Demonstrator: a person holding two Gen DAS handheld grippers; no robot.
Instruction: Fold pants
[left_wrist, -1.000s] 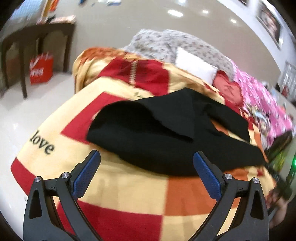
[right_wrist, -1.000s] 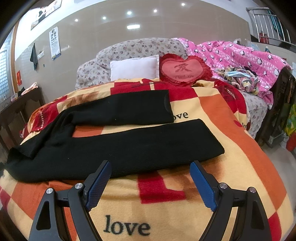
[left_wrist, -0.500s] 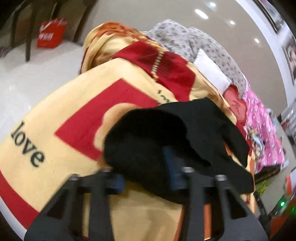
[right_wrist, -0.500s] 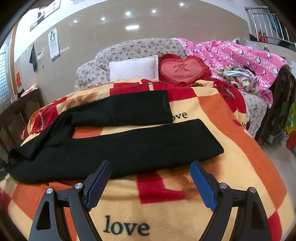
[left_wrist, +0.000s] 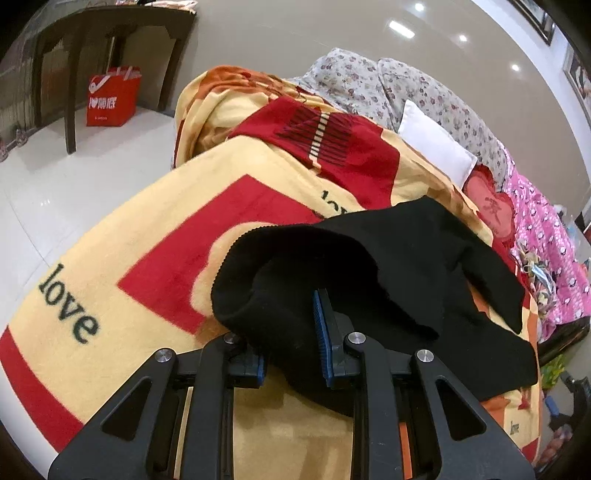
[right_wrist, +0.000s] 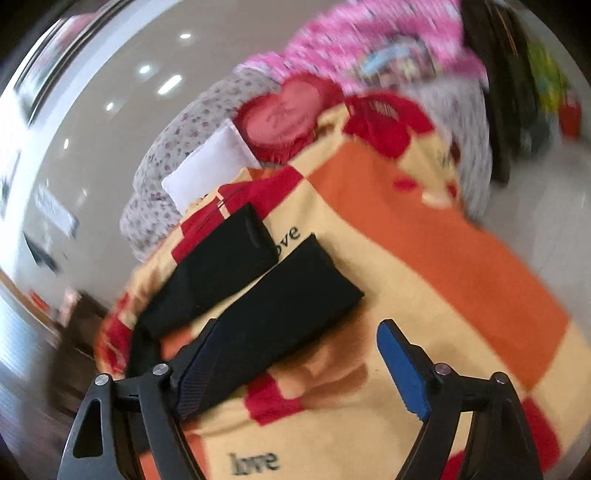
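Black pants (left_wrist: 424, 280) lie on a bed covered by a yellow, red and orange "love" blanket (left_wrist: 155, 280). My left gripper (left_wrist: 291, 332) is shut on the waistband end of the pants, with bunched black cloth between the blue pads. In the right wrist view the two pant legs (right_wrist: 273, 295) lie side by side, pointing toward the pillows. My right gripper (right_wrist: 299, 362) is open and empty; its left finger overlaps the near pant leg, its right finger is over bare blanket.
A white pillow (left_wrist: 436, 147), a red heart cushion (right_wrist: 284, 110) and a pink quilt (left_wrist: 543, 236) lie at the head and far side. A dark wooden table (left_wrist: 110, 44) and a red bag (left_wrist: 110, 96) stand on the tiled floor beside the bed.
My left gripper moved forward and shut on the waist end of the pants, lifting the cloth. My right gripper swung and tilted, closing in on the near pant leg; its view is blurred.
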